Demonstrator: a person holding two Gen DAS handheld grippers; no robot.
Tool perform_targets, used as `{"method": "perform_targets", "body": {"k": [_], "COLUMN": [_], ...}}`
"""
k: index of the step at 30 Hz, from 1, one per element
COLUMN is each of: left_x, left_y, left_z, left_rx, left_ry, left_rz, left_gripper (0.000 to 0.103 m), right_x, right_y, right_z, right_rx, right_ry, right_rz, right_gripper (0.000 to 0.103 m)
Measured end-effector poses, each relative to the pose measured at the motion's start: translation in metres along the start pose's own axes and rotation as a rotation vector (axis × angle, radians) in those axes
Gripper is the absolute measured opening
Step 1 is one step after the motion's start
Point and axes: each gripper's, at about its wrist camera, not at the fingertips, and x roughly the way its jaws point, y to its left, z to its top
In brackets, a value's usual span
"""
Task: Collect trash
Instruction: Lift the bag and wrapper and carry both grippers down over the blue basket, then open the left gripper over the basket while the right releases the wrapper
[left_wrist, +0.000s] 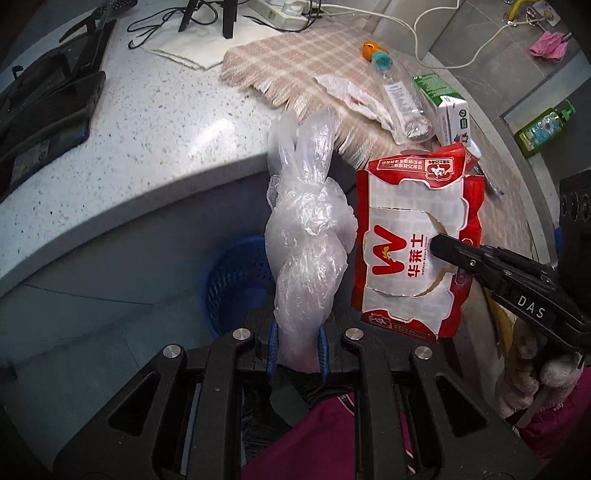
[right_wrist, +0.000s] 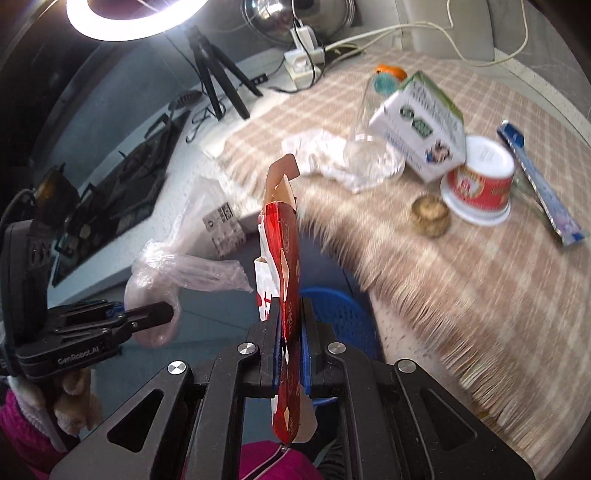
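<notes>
**Two grippers, each pinching one piece of trash above a blue basket**

Left gripper (left_wrist: 297, 350): black frame, blue pads pressed onto a crumpled clear plastic bag (left_wrist: 306, 236). Bag is thin, glossy film, knotted and twisted; long axis runs straight away from the fingers, loose ends pointing toward the counter edge.

Right gripper (right_wrist: 290, 347): blue pads clamped on a flattened red-and-white cardboard food box (right_wrist: 282, 266). Box held edge-on in the right wrist view, long axis along the fingers, torn flap at the far end. Printed face with a red "W" logo and Chinese characters shows only in the left wrist view (left_wrist: 413, 240).

Blue basket (right_wrist: 343, 314): plastic mesh, round, on the floor below both held items, beside the counter.

Speckled white counter (left_wrist: 147, 122): glossy stone, rounded edge.

Beige plaid cloth (right_wrist: 461, 258): fringed, covers the counter's right part. On it:
- green-and-white carton (right_wrist: 421, 122), tipped on its side
- clear plastic bottle (left_wrist: 400, 99), lying flat, teal cap away from the camera
- crumpled white wrapper (right_wrist: 325, 155)
- red-and-white cup (right_wrist: 480, 181), upside down; right wrist view only
- blue sachet (right_wrist: 539, 184), long and flat; right wrist view only
- small brown round item (right_wrist: 430, 216), unidentifiable; right wrist view only
</notes>
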Motion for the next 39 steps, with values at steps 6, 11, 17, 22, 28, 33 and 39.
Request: {"method": "perform_targets", "body": {"k": [6,11,17,22,28,33,39], "left_x": [0.02,0.048,0.084,0.106,0.125,0.133,0.134], "left_y": [-0.001,0.007,0.021,0.023,0.023,0.025,0.027], "left_z": [-0.012,-0.017,-0.016,-0.01,-0.008,-0.006,-0.015], "left_rx": [0.004,-0.012,-0.051,-0.043,-0.026,-0.019,-0.013], "left_ry": [0.053,0.119,0.188,0.21,0.229,0.234,0.228], "left_rz": [0.0,0.012,0.03,0.058,0.09,0.117,0.137], "left_gripper": [0.015,0.015,0.015,0.015,0.015,0.019,0.043], "right_x": [0.016,0.03,0.044,0.06,0.078,0.091,0.1], "right_y": [0.0,0.008,0.011,0.008,0.008,0.012,0.014], "right_z": [-0.015,-0.021,-0.024,-0.028,-0.027,-0.019,-0.013], "right_rx": [-0.002,-0.038,-0.059,-0.067,-0.073,-0.071,-0.078], "right_ry": [0.044,0.062,0.087,0.119,0.146,0.151,0.152], "right_rz": [-0.022,-0.048,-0.073,-0.1,-0.122,-0.133,-0.144], "right_gripper": [0.007,0.007,0.007,0.007,0.008,0.012,0.026]}}
